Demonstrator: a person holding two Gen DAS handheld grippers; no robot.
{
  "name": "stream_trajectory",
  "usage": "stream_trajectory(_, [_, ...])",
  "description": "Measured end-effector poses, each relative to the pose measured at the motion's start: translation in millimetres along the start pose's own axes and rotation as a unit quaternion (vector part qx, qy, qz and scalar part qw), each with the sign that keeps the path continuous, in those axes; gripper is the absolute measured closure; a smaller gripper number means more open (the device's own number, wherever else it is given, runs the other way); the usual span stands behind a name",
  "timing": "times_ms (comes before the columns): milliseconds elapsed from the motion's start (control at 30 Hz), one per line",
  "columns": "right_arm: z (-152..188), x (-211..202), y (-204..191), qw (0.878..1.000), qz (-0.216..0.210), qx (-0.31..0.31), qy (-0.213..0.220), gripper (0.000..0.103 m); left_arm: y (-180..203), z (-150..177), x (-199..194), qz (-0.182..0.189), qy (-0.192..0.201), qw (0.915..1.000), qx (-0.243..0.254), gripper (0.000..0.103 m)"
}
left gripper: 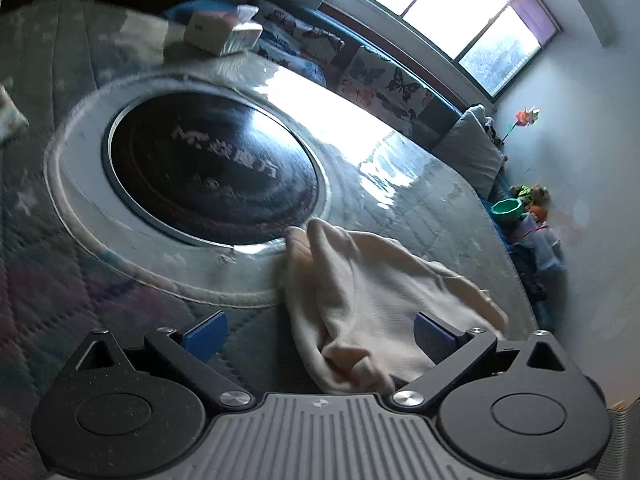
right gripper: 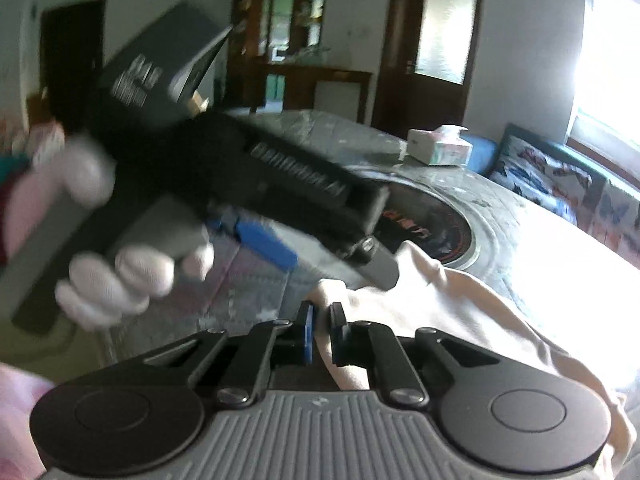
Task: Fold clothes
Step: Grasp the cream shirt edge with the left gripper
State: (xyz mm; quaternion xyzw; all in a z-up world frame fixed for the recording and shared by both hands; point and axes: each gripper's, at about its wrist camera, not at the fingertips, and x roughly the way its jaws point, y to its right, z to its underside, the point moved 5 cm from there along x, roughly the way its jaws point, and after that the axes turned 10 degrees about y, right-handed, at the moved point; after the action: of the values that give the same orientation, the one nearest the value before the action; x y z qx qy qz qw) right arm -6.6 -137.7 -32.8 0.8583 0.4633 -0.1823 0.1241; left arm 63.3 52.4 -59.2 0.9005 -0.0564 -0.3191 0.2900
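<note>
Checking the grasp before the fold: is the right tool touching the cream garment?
Touching. In the right wrist view the right tool has its fingers nearly together, with an edge of the cream garment pinched between them.

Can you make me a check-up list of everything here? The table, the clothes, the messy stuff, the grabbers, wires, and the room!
Surface: quilted table cover under clear plastic, with a round black cooktop set in it.
Job's things: one cream garment, crumpled beside the cooktop, not folded.
Clutter: tissue box at the far edge.
Grippers: left gripper open, garment lying between its fingers; right gripper nearly shut, seemingly pinching the garment's edge.
Cables: nothing seen.
Surroundings: butterfly cushions, bright window, green bowl, wooden door, gloved hand holding the left gripper.
</note>
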Motion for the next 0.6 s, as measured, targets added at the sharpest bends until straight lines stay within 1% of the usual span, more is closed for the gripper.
stream_trajectory(67, [-3.8,-5.7,8.3,1.000,-0.002,0.025,0.008,0.096,-0.9,-0.7,5.1,0.007,-0.006,0.9995,-0.031,0.009])
stream_trajectory(200, [-8.9,-17.3,20.4,0.999,-0.005,0.050,0.021,0.097,-1.9,-2.0,15.5,0.020,-0.017,0.9957,-0.089,0.011])
stream_trajectory(267, [-11.5,-19.2,19.7,0.998,-0.008,0.057,0.026,0.097,-0.1,-2.0,21.0,0.029,-0.020,0.9937,-0.106,0.013])
stream_trajectory(333, [-11.4,-23.8,18.9,0.998,-0.011,0.059,0.030,0.097,3.3,-1.7,27.5,0.040,-0.027,0.9922,-0.115,0.018])
stream_trajectory(400, [-9.8,-26.9,15.9,0.998,-0.018,0.061,0.031,0.097,4.7,0.0,34.4,0.046,-0.035,0.9910,-0.121,0.037])
stream_trajectory(433, [-8.9,-28.4,14.4,0.997,-0.021,0.062,0.031,0.097,3.7,1.1,37.8,0.044,-0.039,0.9907,-0.123,0.045])
stream_trajectory(467, [-8.1,-30.0,12.8,0.997,-0.024,0.063,0.032,0.097,2.8,2.2,41.2,0.042,-0.043,0.9903,-0.125,0.060])
stream_trajectory(500, [-6.2,-31.3,12.0,0.997,-0.028,0.065,0.030,0.097,-0.1,3.6,43.4,0.040,-0.045,0.9900,-0.128,0.071])
stream_trajectory(567, [-2.2,-33.1,11.8,0.997,-0.027,0.071,0.028,0.097,-6.0,5.6,46.0,0.038,-0.046,0.9893,-0.133,0.082])
stream_trajectory(600, [-0.4,-34.4,12.0,0.996,-0.029,0.074,0.027,0.096,-8.7,6.2,46.3,0.038,-0.046,0.9890,-0.135,0.083])
